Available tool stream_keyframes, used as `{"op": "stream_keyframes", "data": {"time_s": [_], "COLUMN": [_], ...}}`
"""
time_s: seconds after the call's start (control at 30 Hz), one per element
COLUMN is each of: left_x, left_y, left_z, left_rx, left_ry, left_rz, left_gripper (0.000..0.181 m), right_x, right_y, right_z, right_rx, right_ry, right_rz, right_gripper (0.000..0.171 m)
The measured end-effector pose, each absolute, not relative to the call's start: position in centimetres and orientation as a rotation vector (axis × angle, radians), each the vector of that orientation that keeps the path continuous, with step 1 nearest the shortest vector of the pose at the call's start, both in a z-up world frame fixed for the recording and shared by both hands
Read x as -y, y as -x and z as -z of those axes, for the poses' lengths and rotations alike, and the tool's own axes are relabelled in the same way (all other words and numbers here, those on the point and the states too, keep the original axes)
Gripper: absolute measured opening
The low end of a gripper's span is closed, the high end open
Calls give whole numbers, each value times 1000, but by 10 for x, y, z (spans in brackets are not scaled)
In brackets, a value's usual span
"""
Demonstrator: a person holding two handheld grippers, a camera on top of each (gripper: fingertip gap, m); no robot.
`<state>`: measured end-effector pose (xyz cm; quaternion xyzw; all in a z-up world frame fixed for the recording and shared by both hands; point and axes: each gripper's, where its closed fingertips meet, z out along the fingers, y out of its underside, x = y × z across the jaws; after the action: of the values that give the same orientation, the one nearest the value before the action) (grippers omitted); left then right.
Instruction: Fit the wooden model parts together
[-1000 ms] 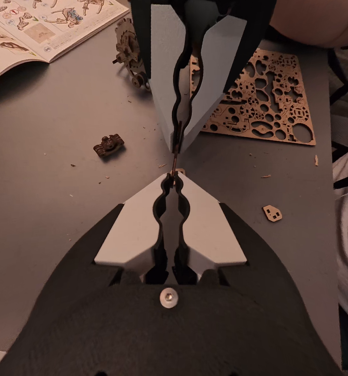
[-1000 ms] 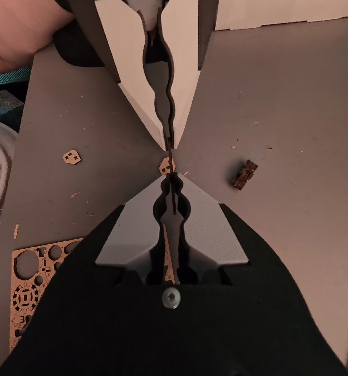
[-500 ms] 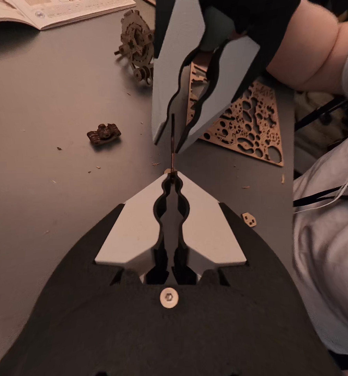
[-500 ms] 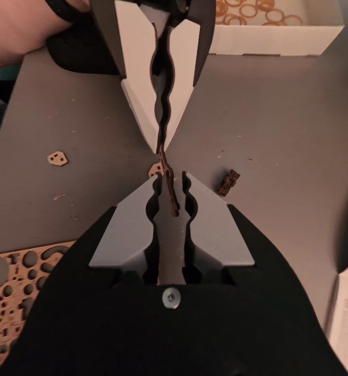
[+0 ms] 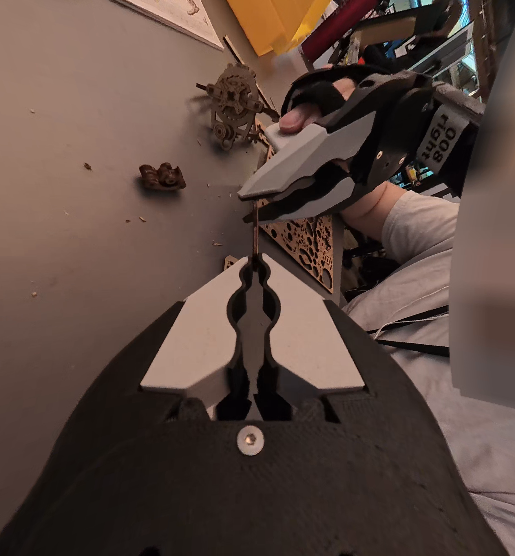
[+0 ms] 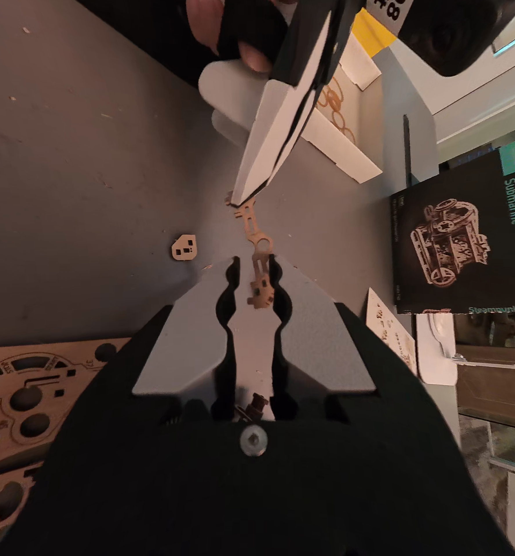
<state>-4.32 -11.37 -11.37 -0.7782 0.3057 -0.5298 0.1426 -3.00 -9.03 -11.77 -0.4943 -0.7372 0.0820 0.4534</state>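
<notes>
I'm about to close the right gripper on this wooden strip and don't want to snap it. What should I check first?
1. Left gripper shut on the strip's end: ok.
2. Right gripper open, with the strip between its fingers: ok.
3. Strip centred between those fingers: not ok, it sits close against one side.
4. Strip free of cracks: cannot tell.
5. Gear assembly clear of both grippers: ok.
6. Small flat piece out of the way on the table: ok.
</notes>
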Motion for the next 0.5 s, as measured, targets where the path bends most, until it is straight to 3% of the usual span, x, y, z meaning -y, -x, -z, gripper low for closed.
{"op": "stream_keyframes", "data": {"time_s": [0.07, 0.5], "left_x": [113, 112], "left_y": [44, 47], "left_z": [114, 131], "left_rx": [-879, -1039], "left_ry": [2246, 2280], "left_rz": [1531, 1275], "left_gripper": [1, 6], "right_x": [88, 92], "right_y": [29, 24], "right_z": [116, 126], "right_rx": [1821, 1893], "right_ry": [1200, 1182], "right_rz": [-166, -150], "right_gripper": [9, 8]}}
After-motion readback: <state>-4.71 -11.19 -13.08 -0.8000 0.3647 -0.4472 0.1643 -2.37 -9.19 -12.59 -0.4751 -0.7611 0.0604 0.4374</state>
